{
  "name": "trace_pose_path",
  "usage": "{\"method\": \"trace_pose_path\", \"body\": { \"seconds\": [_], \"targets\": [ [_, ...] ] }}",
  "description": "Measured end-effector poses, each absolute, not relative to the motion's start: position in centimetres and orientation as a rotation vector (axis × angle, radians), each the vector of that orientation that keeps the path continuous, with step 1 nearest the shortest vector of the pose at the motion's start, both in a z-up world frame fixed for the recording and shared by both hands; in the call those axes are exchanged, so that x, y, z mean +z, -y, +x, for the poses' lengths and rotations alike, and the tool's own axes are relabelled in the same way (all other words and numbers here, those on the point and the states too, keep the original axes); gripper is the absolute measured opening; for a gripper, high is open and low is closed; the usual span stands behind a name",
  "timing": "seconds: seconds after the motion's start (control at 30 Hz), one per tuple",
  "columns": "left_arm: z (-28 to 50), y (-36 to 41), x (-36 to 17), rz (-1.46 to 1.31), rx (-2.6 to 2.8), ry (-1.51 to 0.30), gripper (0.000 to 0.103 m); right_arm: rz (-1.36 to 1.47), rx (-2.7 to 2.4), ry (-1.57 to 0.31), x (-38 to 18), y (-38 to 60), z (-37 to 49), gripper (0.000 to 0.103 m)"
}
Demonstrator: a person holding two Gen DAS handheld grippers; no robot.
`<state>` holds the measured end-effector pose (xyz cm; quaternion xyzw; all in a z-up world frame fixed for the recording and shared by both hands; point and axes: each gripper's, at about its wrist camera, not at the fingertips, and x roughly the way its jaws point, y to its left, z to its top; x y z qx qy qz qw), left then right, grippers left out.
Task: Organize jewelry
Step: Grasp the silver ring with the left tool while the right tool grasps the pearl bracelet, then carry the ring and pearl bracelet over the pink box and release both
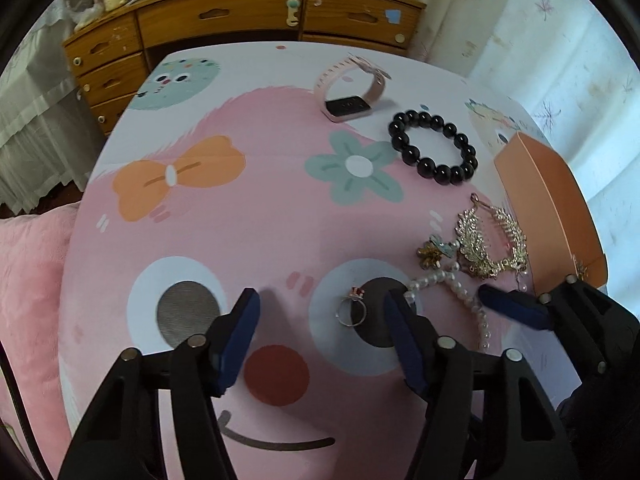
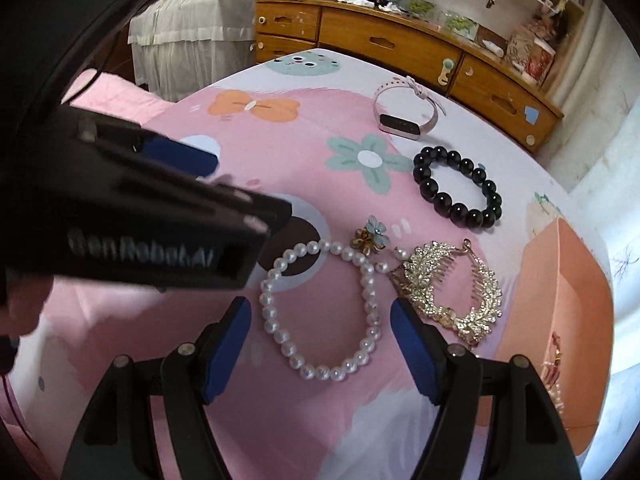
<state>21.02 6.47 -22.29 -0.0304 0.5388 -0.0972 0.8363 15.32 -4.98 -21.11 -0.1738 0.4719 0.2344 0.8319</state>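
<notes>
Box (image 2: 560, 320) contents stay indistinct; both grippers' jaws gape wide, empty, left gripper (image 1: 320, 308) hiding the ring (image 1: 352, 310) from the right view.

This is a bedroom in a home. At the far side stands a wooden dresser (image 1: 224, 20) with many drawers, and small bottles and boxes (image 2: 400, 0) sit messily on top of it. A white frilly cloth (image 2: 192, 28) hangs at the far left. Near us is a table (image 1: 248, 216) with a pink cartoon face, beside a soft pink blanket (image 1: 28, 280).
</notes>
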Motion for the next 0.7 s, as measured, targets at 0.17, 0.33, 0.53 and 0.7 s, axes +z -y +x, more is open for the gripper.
{"method": "trace_pose_path", "body": {
  "seconds": [0.17, 0.33, 0.53, 0.7],
  "targets": [
    [20.8, -5.8, -22.3, -0.025, -0.204, -1.120, 0.042, -0.324, 0.519, -1.021, -21.1, 5.0, 15.6, 0.048],
    [20.4, -4.8, -22.3, 0.060, -0.212, -1.103, 0.036, -0.301, 0.534, -1.047, -20.8, 5.2, 16.0, 0.016],
    [20.3, -4.1, -22.3, 0.086, -0.207, -1.094, 0.036, -0.254, 0.546, -1.071, -20.8, 5.8, 16.3, 0.007],
    [20.1, -3.5, -22.3, 0.106, -0.221, -1.077, 0.024, -0.227, 0.548, -1.117, -20.7, 6.6, 16.0, 0.007]
  ]
}}
